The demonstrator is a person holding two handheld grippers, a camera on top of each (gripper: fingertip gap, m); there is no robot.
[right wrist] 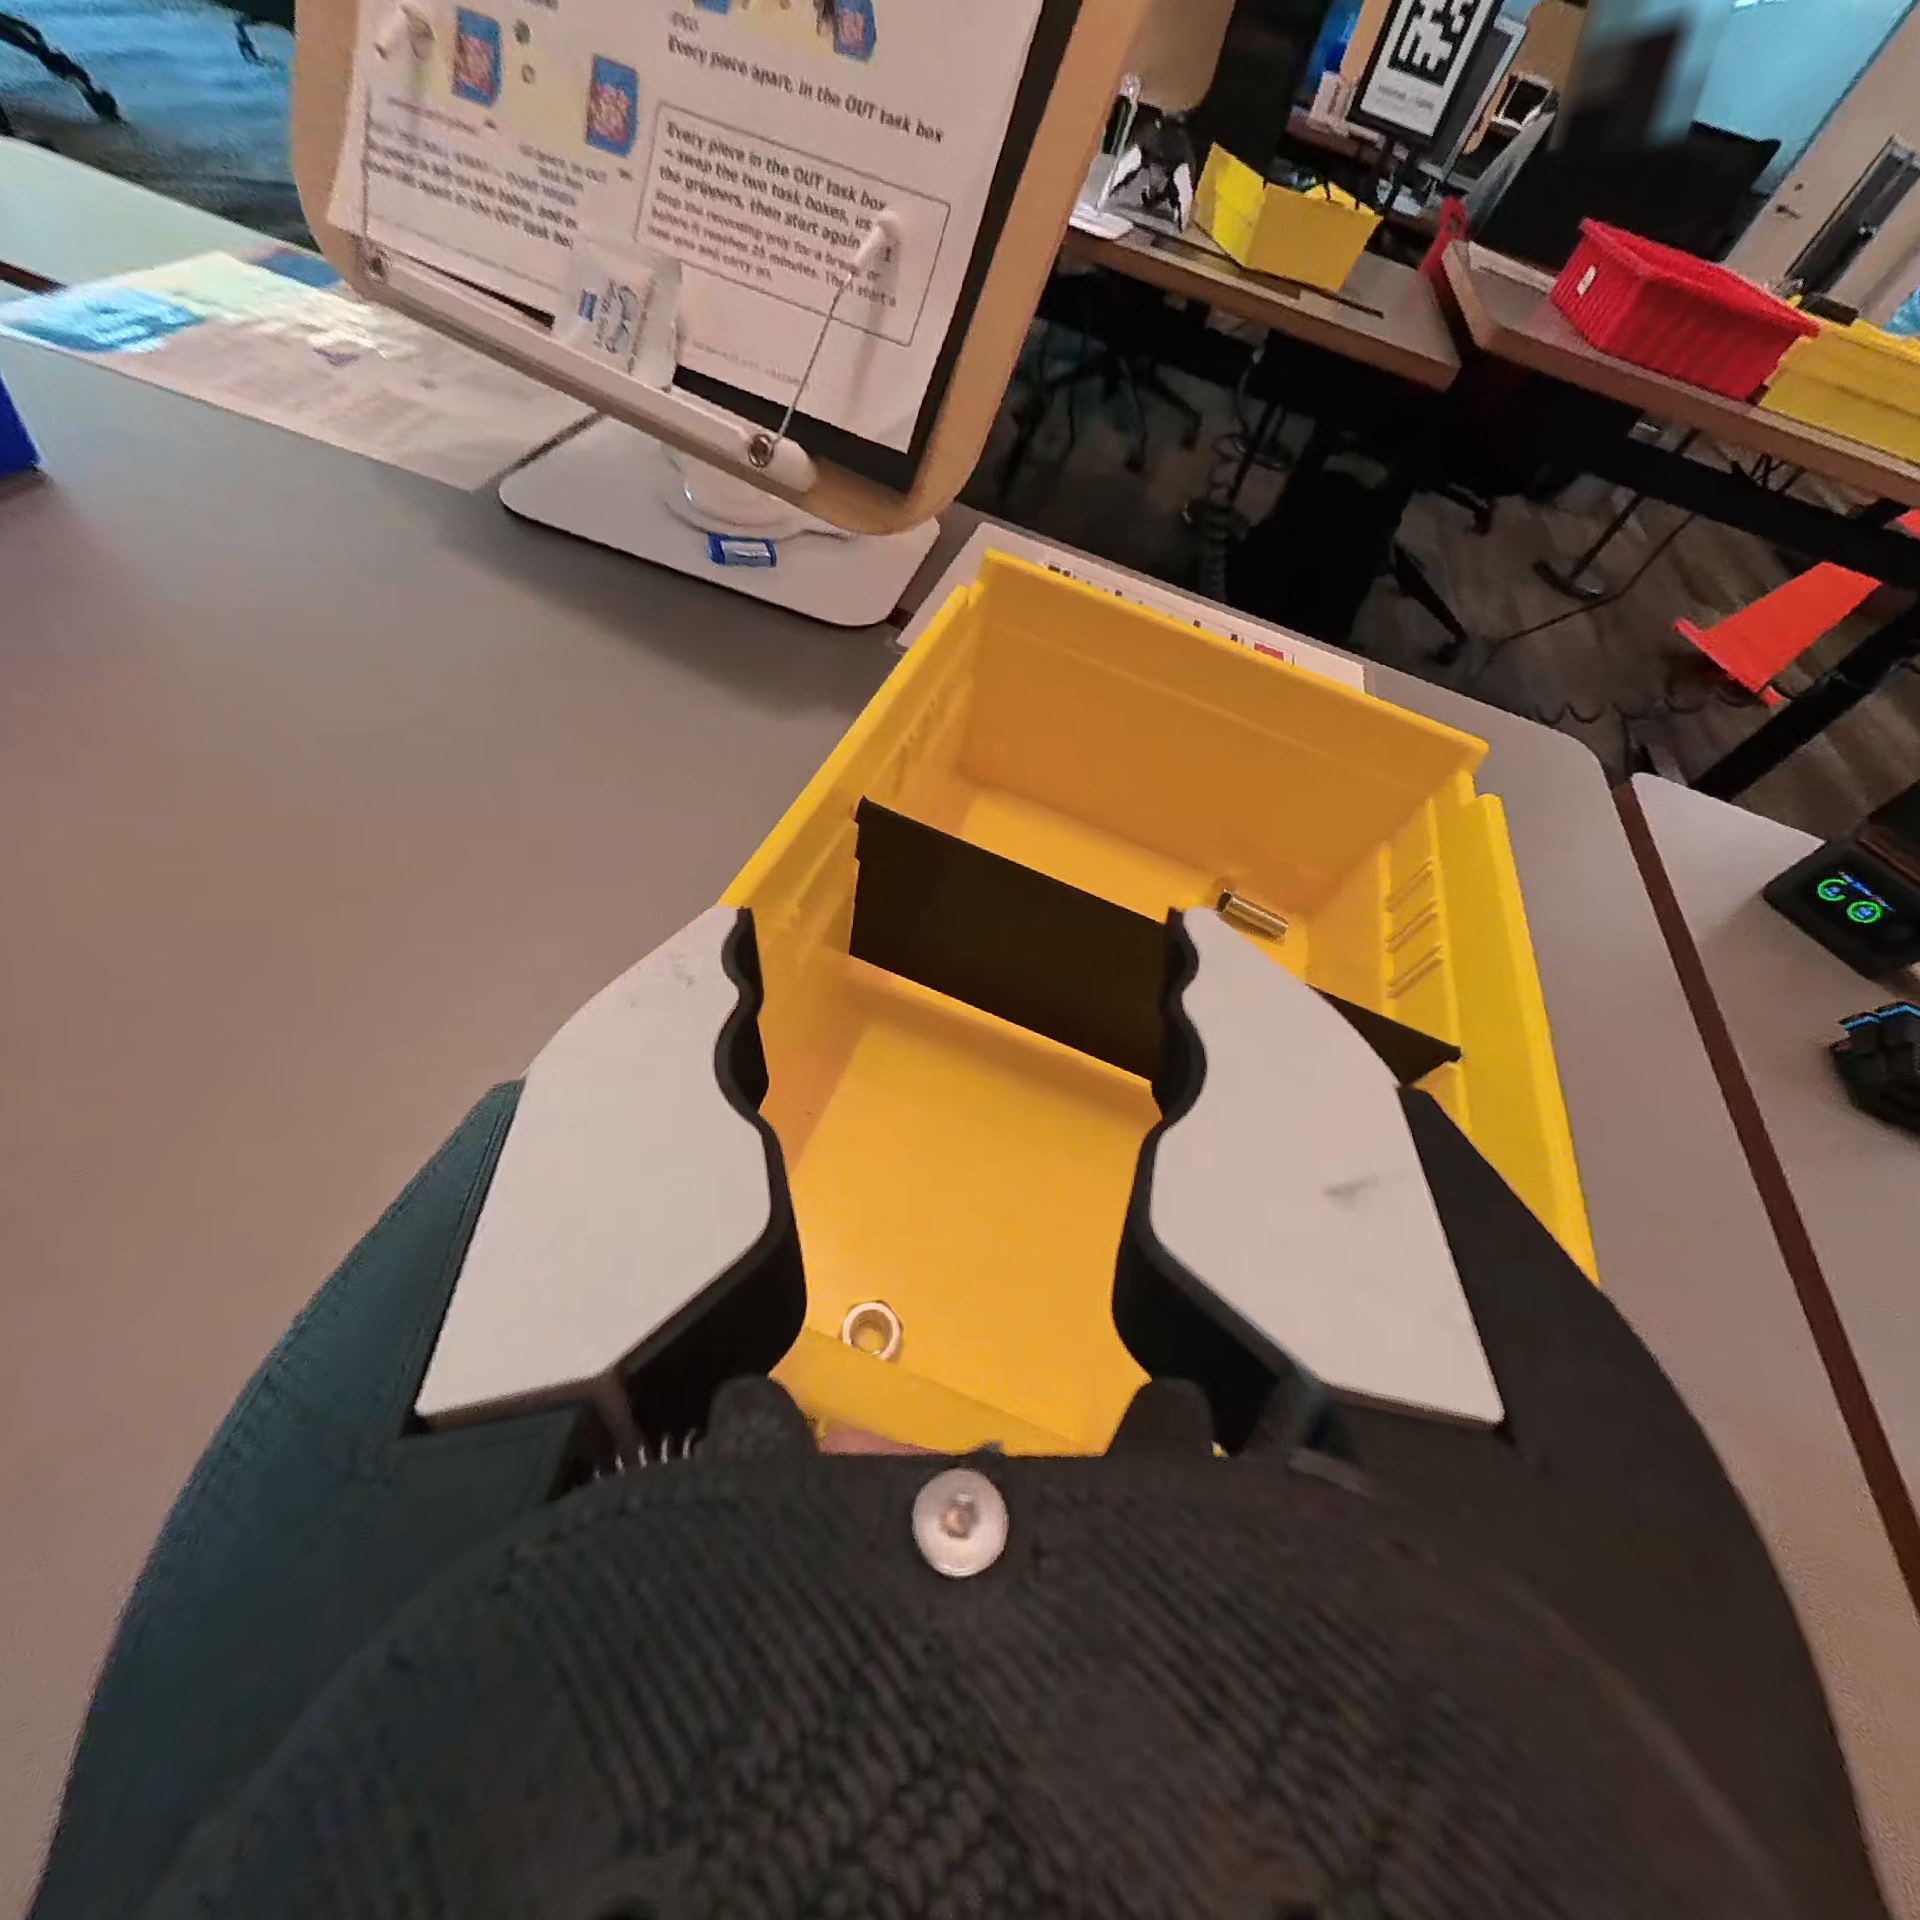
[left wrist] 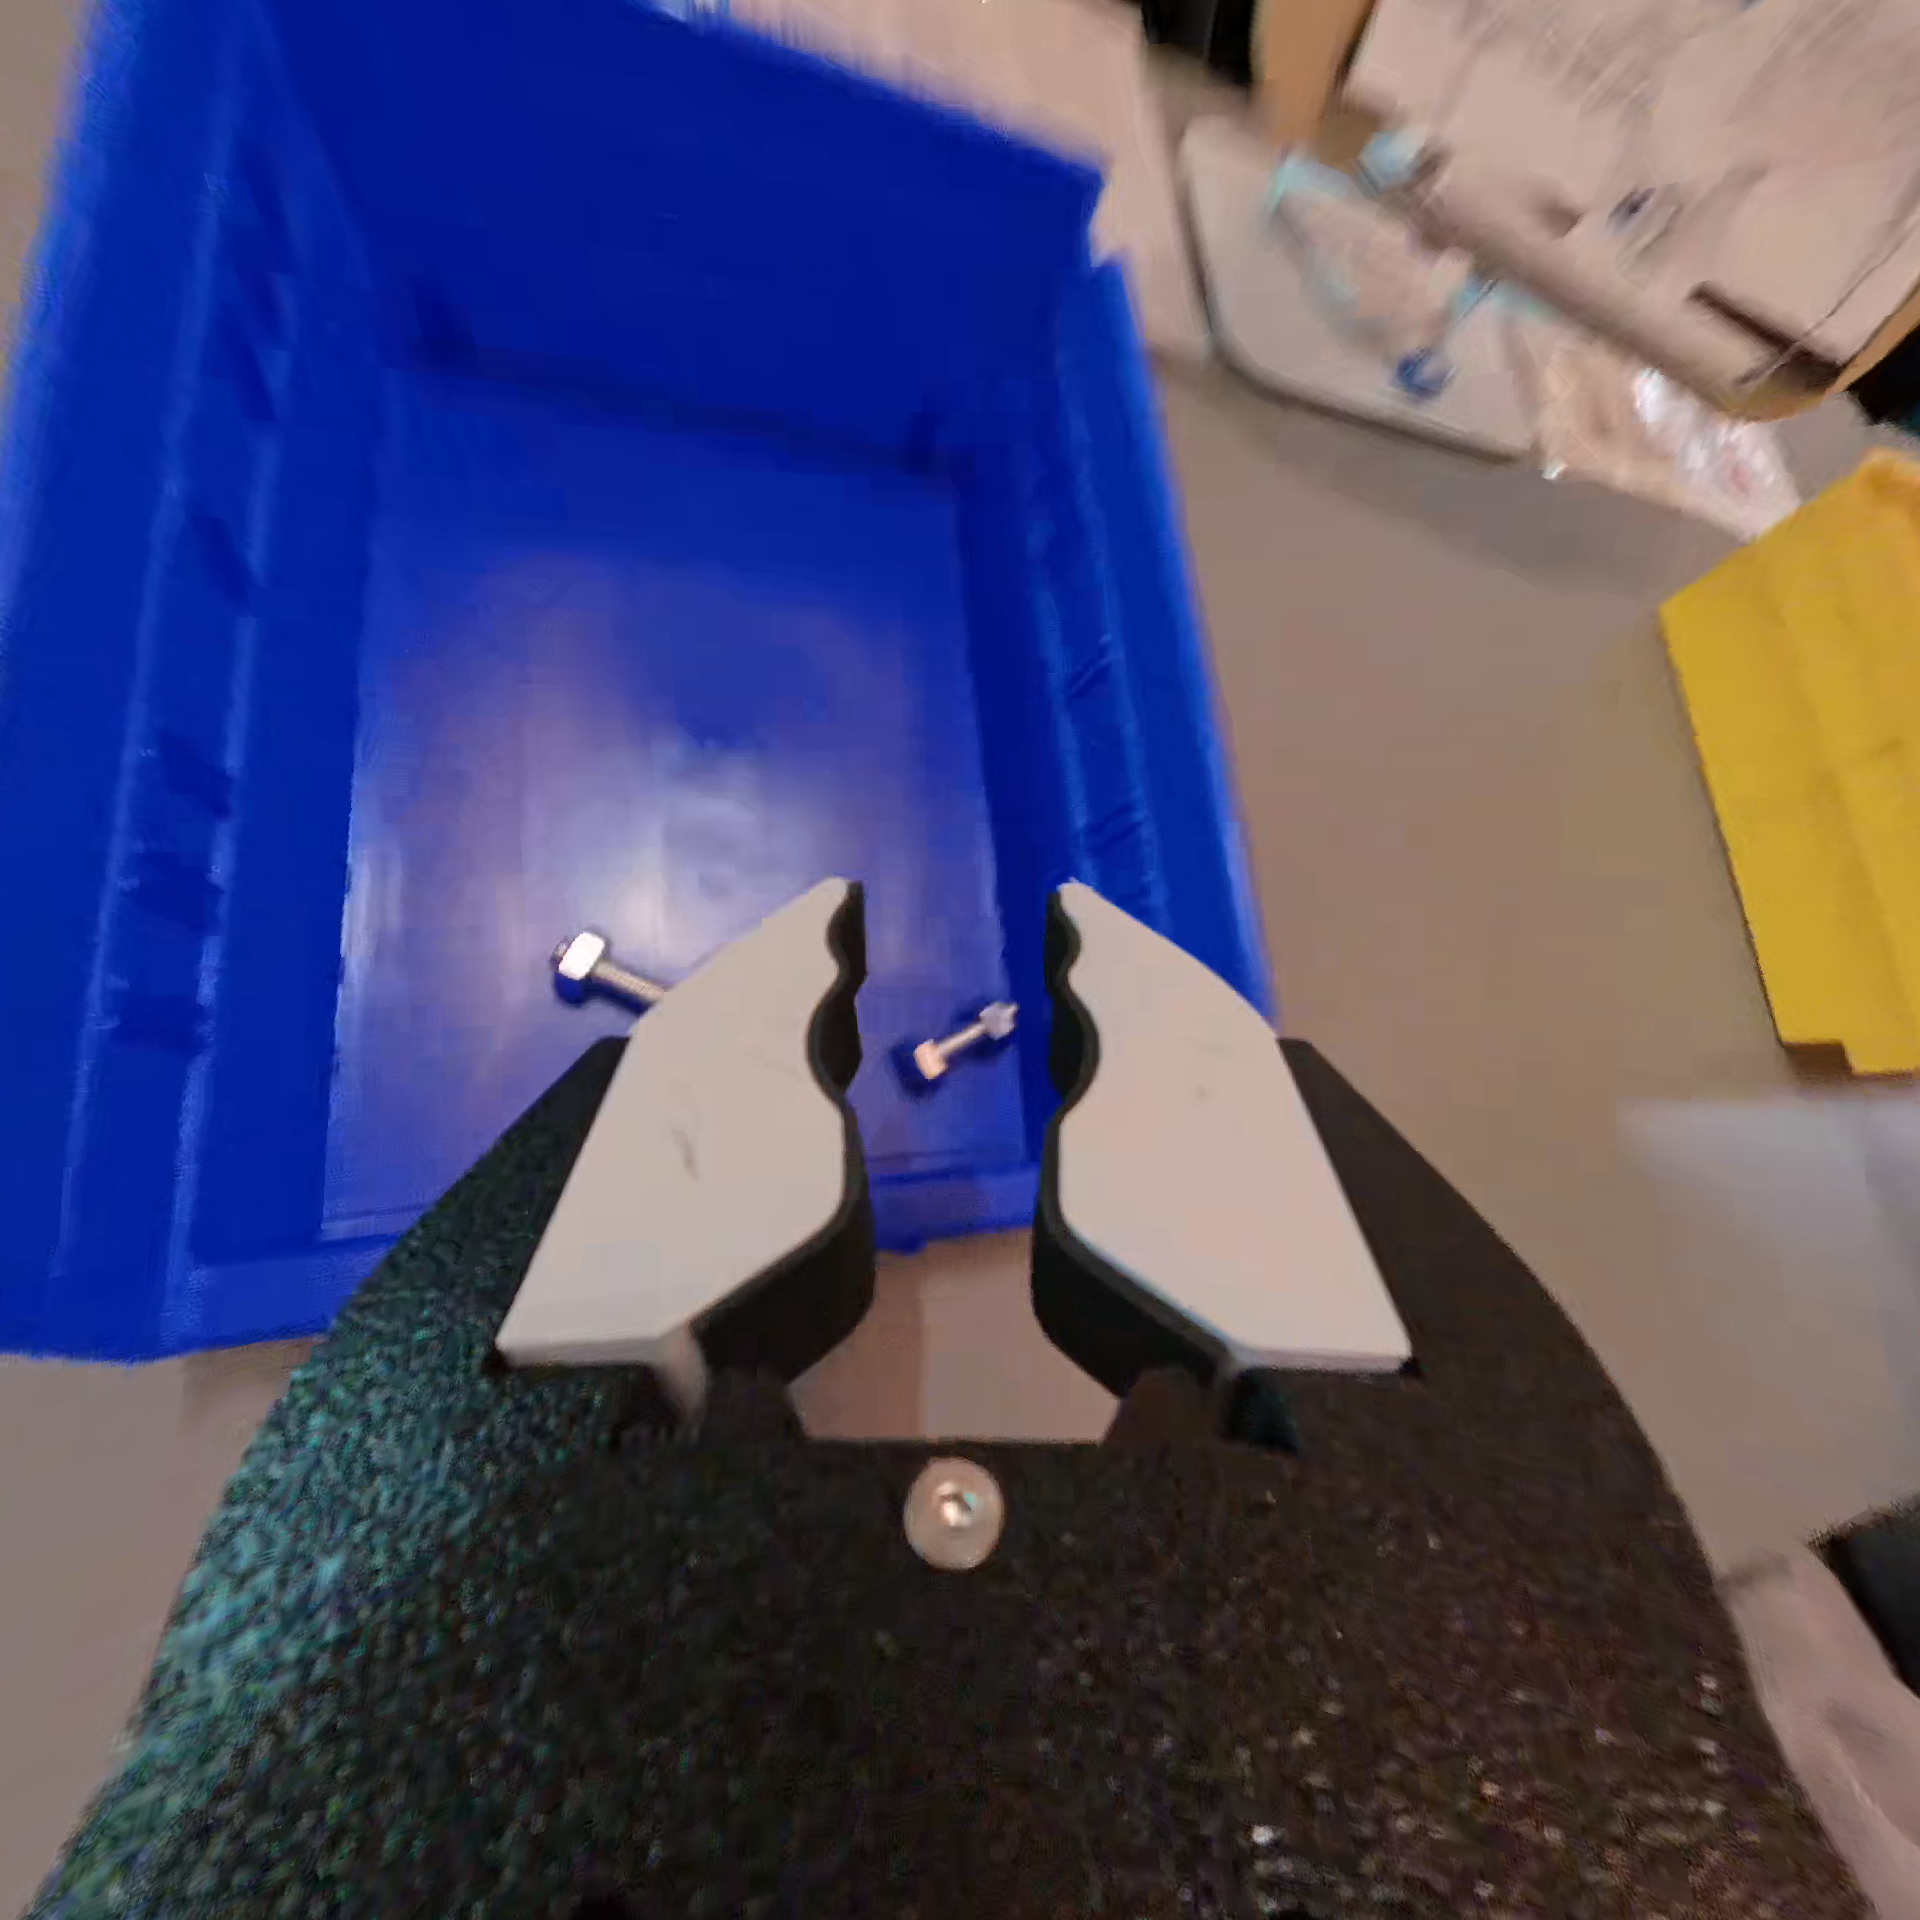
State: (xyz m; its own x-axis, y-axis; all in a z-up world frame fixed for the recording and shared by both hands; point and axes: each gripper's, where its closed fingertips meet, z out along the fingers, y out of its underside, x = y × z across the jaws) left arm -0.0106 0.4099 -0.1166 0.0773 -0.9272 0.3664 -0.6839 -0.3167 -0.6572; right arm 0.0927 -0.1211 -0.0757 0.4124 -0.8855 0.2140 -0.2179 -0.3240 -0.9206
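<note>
Two grippers: both empty.
Left fingers (left wrist: 951, 935): part open above blue bin (left wrist: 187, 831), small bolt (left wrist: 961, 1036) between, untouched.
Right fingers (right wrist: 961, 1023): wide open over yellow bin (right wrist: 1507, 1091), washer (right wrist: 871, 1327) below.
Tip: probably centre fingers before closing.

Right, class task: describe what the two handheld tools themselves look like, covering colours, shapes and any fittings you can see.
Both look alike. The left tool has two light grey fingers with black wavy inner pads, set in a speckled black body with a silver screw at its centre. The right tool has the same grey fingers, a ribbed black body, a silver screw and a small spring.
</note>
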